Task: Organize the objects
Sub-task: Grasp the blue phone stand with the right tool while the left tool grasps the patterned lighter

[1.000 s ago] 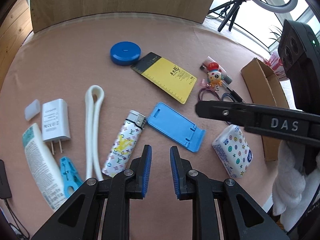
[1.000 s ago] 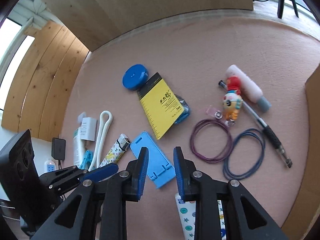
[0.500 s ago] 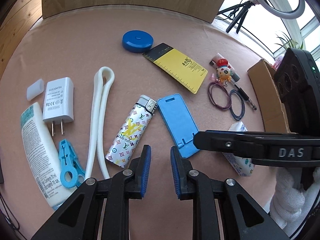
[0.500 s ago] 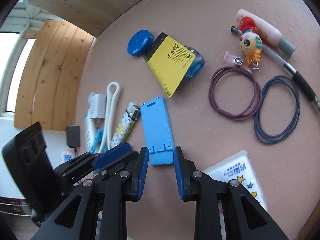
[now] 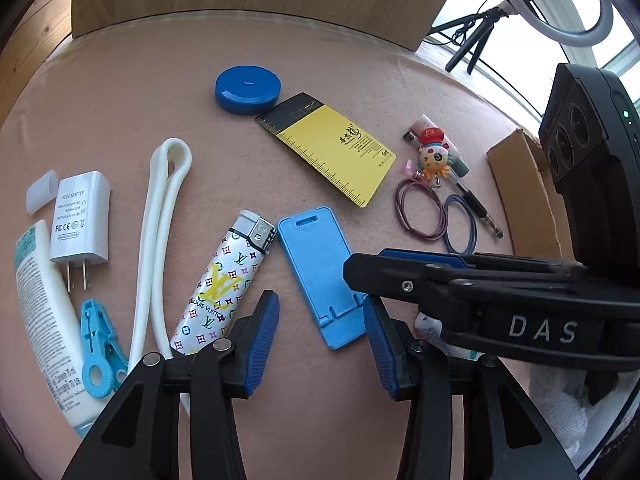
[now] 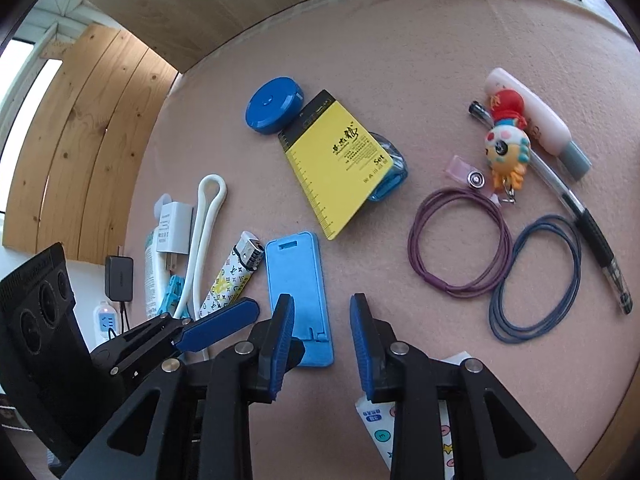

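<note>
Plainly, both tools are converging on the same spot, and that is the first hazard. The left gripper has its jaws spread wide and empty above the near end of the flat light-blue plastic phone stand, which lies on the pink felt-covered table between the white monogram-patterned lighter and the patterned tissue pack. The right gripper also has its jaws apart and holds nothing, hanging over the stand's lipped near end, with one of the left tool's blue pads just beside it in the right wrist view. If both descend together, I judge the fingers could knock against each other and shove the stand sideways.

The stand lies flat and thin, so a closing grip from above may skate over its smooth face instead of catching an edge, or may tip it up and flick it away. The lighter lies just beside the stand's far corner; a jaw coming down on that side could nudge it into a roll or pinch it along with the stand.

Farther right lie a purple cord loop and a dark blue cord loop, near the open brown cardboard box. Any carry toward the box passes over them, and a low jaw could snag a loop and drag it.
</note>
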{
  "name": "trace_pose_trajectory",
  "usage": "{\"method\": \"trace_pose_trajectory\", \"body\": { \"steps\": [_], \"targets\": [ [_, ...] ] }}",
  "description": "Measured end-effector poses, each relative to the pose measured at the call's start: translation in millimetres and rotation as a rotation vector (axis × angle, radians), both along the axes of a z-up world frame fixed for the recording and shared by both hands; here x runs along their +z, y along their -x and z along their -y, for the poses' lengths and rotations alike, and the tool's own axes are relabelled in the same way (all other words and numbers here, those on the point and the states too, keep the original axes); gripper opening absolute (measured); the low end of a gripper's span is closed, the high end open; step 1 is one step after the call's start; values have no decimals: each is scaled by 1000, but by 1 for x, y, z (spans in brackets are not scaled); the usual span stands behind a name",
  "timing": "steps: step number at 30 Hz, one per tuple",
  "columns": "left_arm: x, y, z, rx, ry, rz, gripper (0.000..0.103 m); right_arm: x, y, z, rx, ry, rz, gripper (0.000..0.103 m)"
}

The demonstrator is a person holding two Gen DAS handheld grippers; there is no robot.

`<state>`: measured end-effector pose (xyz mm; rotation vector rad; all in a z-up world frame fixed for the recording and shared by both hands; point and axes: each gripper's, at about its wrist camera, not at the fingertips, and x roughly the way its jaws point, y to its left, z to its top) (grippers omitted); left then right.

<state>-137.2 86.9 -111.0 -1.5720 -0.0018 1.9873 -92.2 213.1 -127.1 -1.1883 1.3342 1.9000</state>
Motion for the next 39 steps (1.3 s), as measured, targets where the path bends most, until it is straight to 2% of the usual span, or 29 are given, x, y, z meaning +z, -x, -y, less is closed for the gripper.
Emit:
{"method": "trace_pose_trajectory", "body": {
  "steps": [3,7,8,11,14,16,18,23,33,36,39],
  "targets": [
    [2,1,3,16,-2,3,46,1,1,0,2,-11,7,27],
    [21,-1,17,9,-18,-38,46,5,-3,0,-10,-23,1,32],
    [28,-3,21,-7,-9,-68,46,6,-3,1,-7,-31,5,34],
    [36,0,28,-6,89,-164,46,10,-2,3,-13,-68,10,41],
    [27,11,30,-20,126,-143,46,13,4,6,1,-92,16,43],
    [21,13,30,-43,156,-143,42,14,9,9,16,-118,35,43],
    [16,14,29,-76,164,-134,35,14,13,11,31,-121,39,43],
    [9,11,19,-131,187,-150,26,8,23,14,59,-134,80,43],
    [0,8,19,-104,217,-160,25,5,33,18,132,-204,168,41],
    [1,10,28,-75,212,-152,25,5,33,19,146,-249,220,40],
    [0,10,38,-47,187,-135,25,3,33,22,153,-260,228,44]
  ]
}}
